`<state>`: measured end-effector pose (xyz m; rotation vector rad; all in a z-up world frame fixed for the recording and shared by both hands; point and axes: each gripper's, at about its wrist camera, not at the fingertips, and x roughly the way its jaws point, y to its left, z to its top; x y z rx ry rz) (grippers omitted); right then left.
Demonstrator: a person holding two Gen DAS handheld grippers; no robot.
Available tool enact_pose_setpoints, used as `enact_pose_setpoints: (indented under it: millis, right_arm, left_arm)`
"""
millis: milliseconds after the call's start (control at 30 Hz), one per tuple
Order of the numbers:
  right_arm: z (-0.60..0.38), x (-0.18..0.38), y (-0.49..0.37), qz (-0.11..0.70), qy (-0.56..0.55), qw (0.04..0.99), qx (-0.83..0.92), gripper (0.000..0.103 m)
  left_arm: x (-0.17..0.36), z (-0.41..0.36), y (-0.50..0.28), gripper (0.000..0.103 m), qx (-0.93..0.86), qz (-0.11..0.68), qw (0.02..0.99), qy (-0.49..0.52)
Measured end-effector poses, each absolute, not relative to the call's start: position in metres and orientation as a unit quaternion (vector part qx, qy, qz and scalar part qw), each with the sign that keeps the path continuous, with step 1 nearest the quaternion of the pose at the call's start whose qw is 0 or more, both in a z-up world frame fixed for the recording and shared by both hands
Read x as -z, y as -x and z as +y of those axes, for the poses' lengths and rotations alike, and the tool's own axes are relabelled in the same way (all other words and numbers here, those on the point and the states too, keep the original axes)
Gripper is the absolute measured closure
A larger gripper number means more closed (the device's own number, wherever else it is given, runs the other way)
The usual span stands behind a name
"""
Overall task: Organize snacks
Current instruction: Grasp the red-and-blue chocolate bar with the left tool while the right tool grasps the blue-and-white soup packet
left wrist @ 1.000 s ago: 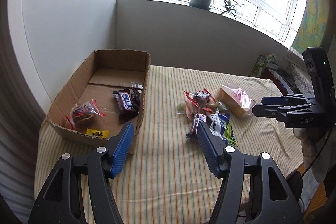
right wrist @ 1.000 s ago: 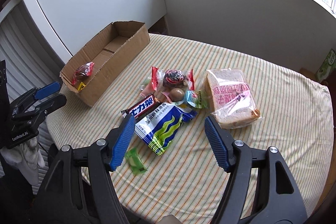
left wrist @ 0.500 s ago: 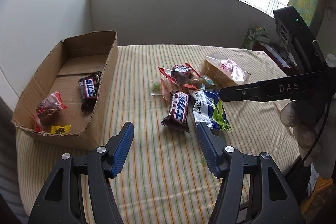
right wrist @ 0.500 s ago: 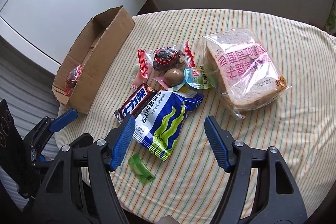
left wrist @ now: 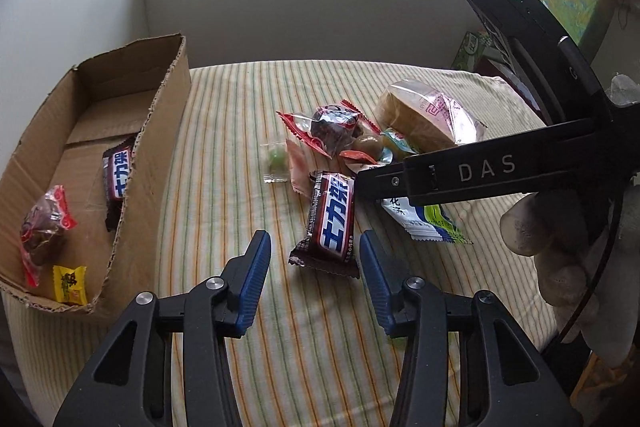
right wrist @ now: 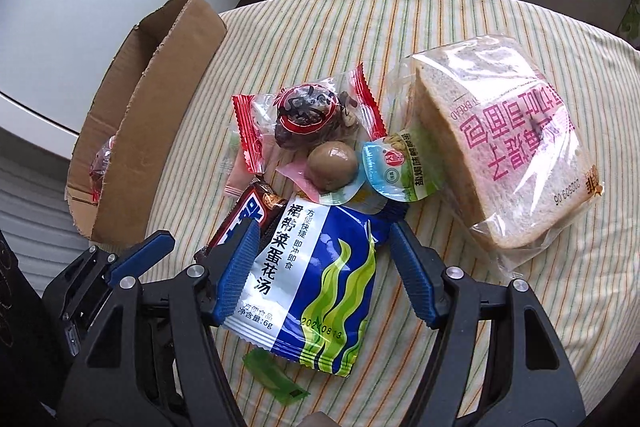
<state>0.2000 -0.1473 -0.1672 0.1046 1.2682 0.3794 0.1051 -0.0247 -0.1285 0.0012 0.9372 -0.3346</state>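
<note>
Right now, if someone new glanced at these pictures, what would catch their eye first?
Probably the blue and white soup packet framed between the open right gripper, with the bagged bread to its right. Next, the brown chocolate bar lying just ahead of the open left gripper, and the cardboard box at left, already holding snacks.

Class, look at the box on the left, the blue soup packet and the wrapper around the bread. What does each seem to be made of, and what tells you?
Box: brown corrugated cardboard, matt; its torn top edge shows the fluting.
Soup packet: glossy printed film, probably plastic or foil laminate; crimped end seal, sheen.
Bread wrapper: thin clear plastic, crinkled and shiny; the slices show through.
</note>
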Motion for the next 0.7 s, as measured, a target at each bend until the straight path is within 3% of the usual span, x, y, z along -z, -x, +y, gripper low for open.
enact_pose_setpoints:
  millis: [233, 433, 700]
  right_arm:
    - [-0.139, 0.170, -0.202, 0.596, 0.002, 0.784, -0.175, 0.034]
    - [-0.142, 0.171, -0.192, 0.598, 0.051, 0.782, -0.169, 0.046]
    - [-0.151, 0.170, -0.185, 0.596, 0.063, 0.780, -0.178, 0.046]
  left_arm:
    - [0.139, -0.030, -0.116, 0.063, 0.162, 0.463, 0.871, -0.005]
    - [0.141, -0.033, -0.121, 0.063, 0.160, 0.466, 0.870, -0.013]
    - [0.148, -0.045, -0.130, 0.063, 0.160, 0.473, 0.866, -0.031]
